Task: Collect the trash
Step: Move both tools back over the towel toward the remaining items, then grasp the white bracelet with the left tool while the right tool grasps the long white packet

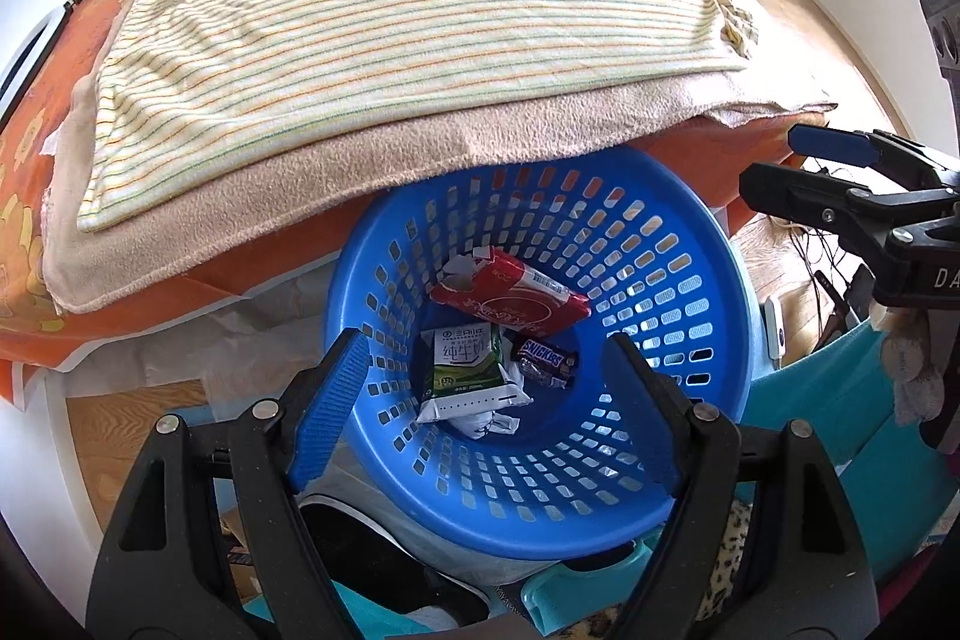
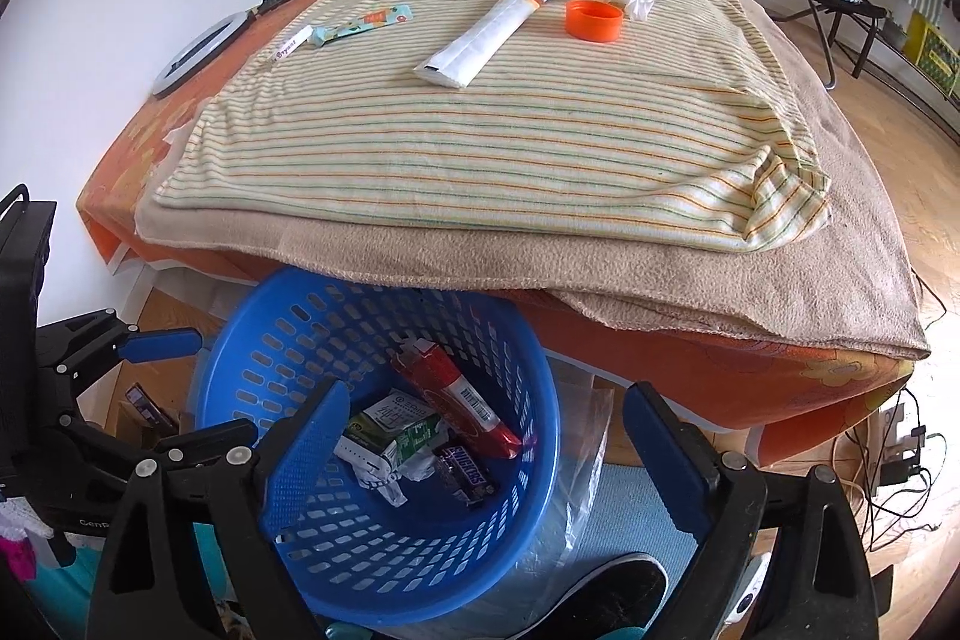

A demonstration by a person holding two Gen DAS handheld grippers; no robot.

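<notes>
Over blue basket (image 1: 540,508) — left gripper (image 1: 489,400) released, right gripper (image 2: 486,451) released, both empty

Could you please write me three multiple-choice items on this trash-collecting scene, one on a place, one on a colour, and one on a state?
1. Where does the Snickers wrapper lie?
A. on the striped towel
B. in the blue basket
C. on the floor

2. What colour is the round cap on the striped towel?
A. orange
B. green
C. black

3. How is the right gripper at this moment?
A. clamped on a carton
B. open and empty
C. holding tissue

Answers: 1 B, the wrapper sits at the bottom of the blue basket beside a milk carton. 2 A, the cap is bright orange. 3 B, its fingers stand apart with nothing between them.
</notes>
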